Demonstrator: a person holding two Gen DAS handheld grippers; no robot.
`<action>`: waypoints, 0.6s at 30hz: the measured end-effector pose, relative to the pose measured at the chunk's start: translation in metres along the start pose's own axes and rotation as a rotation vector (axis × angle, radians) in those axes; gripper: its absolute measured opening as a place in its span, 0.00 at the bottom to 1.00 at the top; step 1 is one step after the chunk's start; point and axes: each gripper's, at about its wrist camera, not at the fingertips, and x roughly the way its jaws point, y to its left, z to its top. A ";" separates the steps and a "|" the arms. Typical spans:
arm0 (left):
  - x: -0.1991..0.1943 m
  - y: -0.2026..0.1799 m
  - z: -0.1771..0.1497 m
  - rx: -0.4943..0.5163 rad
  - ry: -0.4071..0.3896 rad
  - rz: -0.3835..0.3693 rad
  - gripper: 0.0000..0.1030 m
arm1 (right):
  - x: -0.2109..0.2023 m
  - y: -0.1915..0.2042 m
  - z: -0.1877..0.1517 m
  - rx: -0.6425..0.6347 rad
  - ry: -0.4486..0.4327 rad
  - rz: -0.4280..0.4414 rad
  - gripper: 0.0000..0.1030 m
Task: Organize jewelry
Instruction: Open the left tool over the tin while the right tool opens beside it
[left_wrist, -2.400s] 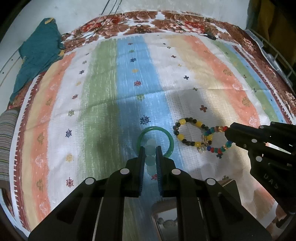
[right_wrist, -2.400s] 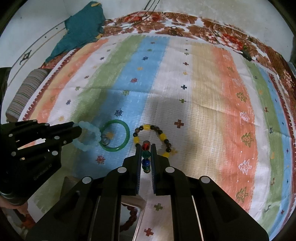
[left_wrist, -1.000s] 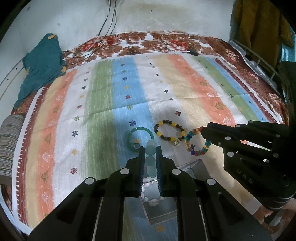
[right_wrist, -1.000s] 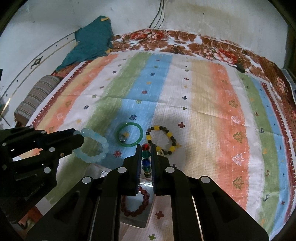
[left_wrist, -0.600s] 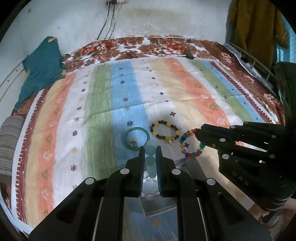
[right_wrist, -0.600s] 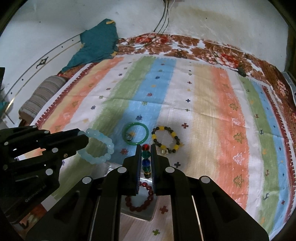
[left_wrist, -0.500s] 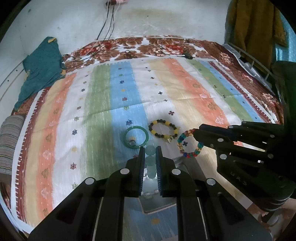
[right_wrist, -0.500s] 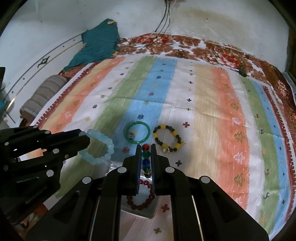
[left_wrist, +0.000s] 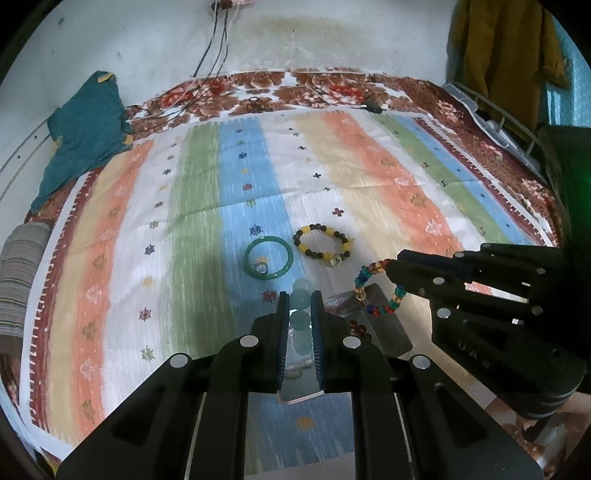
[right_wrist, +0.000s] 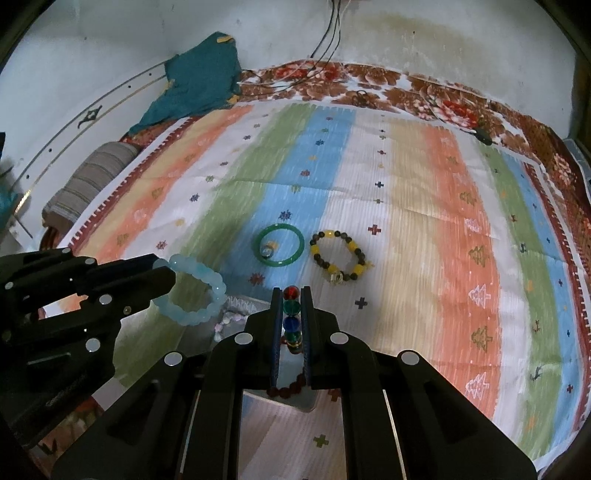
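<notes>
Striped cloth (left_wrist: 369, 192) carries everything. Clear box (right_wrist: 255, 314) sits just below both grippers, some beads already inside. Left gripper (left_wrist: 300, 306) clamped on pale blue bracelet (right_wrist: 195, 291); right gripper (right_wrist: 290, 301) clamped on multicolour bracelet (left_wrist: 373, 291). Both loops dangle over the box. Likely light, floppy elastic strings, slick beads: pinch across one bead. Green bangle (left_wrist: 269, 256) looks rigid; yellow-black bracelet (left_wrist: 322, 245) beside it, both on cloth beyond the box.

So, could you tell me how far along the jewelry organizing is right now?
Done: a dark red bracelet lies in the clear box. In hand: left gripper holds the pale blue bracelet, right gripper the multicolored one. Left: green bangle and yellow-and-black bracelet on the cloth.
</notes>
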 end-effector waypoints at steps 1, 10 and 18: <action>-0.001 -0.001 -0.001 -0.001 0.000 -0.001 0.11 | 0.000 0.000 -0.002 0.002 0.003 0.001 0.10; 0.005 0.010 -0.005 -0.036 0.024 0.051 0.19 | 0.007 -0.020 -0.005 0.065 0.041 -0.043 0.39; 0.009 0.028 -0.001 -0.095 0.029 0.069 0.39 | 0.014 -0.032 -0.001 0.079 0.056 -0.065 0.42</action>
